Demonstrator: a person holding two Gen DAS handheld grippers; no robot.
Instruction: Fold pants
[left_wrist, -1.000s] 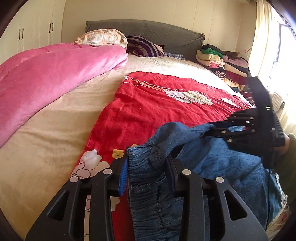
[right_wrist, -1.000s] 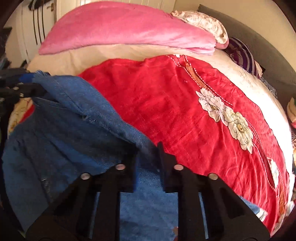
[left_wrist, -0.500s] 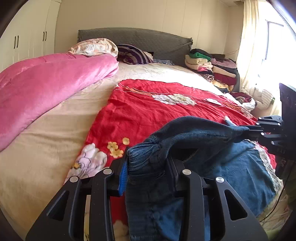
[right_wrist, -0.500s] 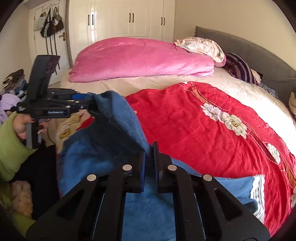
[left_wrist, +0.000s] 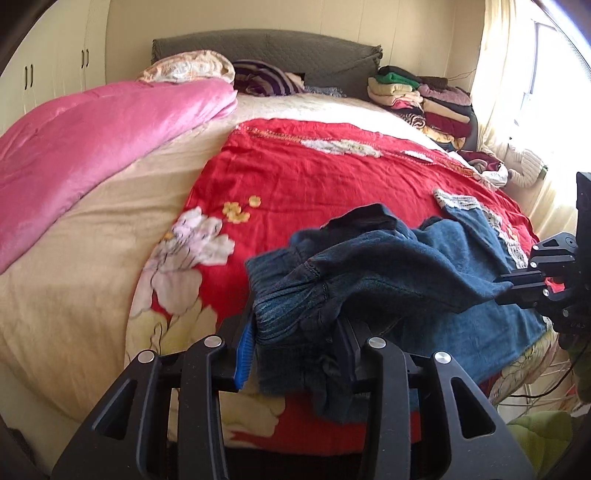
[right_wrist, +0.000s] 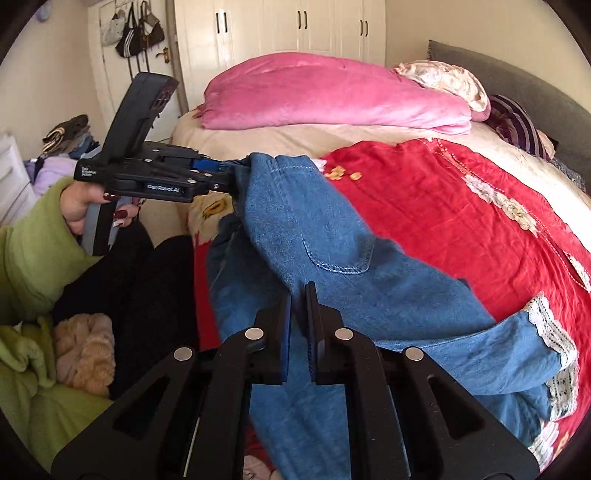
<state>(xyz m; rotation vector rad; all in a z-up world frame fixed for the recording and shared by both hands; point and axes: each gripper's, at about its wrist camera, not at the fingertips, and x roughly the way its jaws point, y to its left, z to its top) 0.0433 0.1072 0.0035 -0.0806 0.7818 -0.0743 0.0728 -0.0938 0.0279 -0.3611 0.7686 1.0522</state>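
Observation:
Blue denim pants (left_wrist: 406, 273) with white lace cuffs (right_wrist: 554, 332) hang between my two grippers above the red floral bedspread (left_wrist: 332, 177). My left gripper (left_wrist: 295, 332) is shut on the elastic waistband and shows in the right wrist view (right_wrist: 225, 177) at the far left. My right gripper (right_wrist: 298, 295) is shut on the other side of the waist fabric and shows in the left wrist view (left_wrist: 509, 291) at the right edge. The legs trail down onto the bed's near right part.
A pink quilt (left_wrist: 92, 147) lies along the bed's left side, pillows (left_wrist: 188, 68) at the grey headboard. Folded clothes (left_wrist: 424, 99) are stacked at the far right by the curtain. Wardrobes (right_wrist: 295, 29) and hanging bags (right_wrist: 136, 33) stand behind the left hand.
Both grippers have pulled back towards the foot of the bed and lifted the waistband. The pants now stretch taut between them, with the legs dragged across the red spread.

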